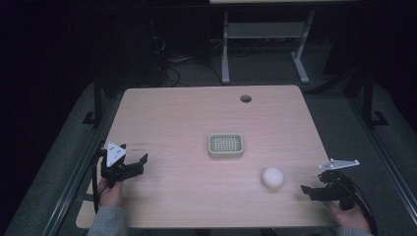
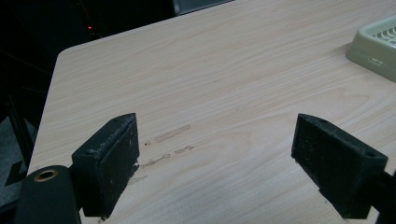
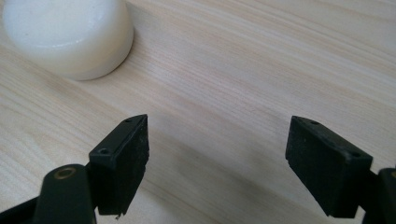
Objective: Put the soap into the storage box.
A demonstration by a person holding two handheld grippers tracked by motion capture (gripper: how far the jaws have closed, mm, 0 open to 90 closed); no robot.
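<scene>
Soap, a white round cake, lies on the table's right front part, apart from everything else. In the right gripper view the soap shows a flat top, rounded edges and a matt, slightly waxy surface, and sits ahead and to the left of the jaws.

Left to right:

Left gripper: held in a hand at the table's front left, black, with a grey three-cornered plate on top. Jaws stand wide apart, nothing between them. In the left gripper view the left gripper shows flat, roughened pads over bare wood, with a few short scuff marks on the surface just ahead.

Table: pale wood-grain laminate, rounded corners, a round cable hole near the far edge.

Dish: pale green plastic, rectangular with rounded corners, a gridded inset. It sits near the table's centre, well apart from both grippers and from the soap. The left gripper view catches one corner of the dish at its right edge.

Right gripper: held in a hand at the front right corner, just right of the soap and not touching it. In its own view the right gripper has its jaws spread wide, holding nothing, over bare wood.
</scene>
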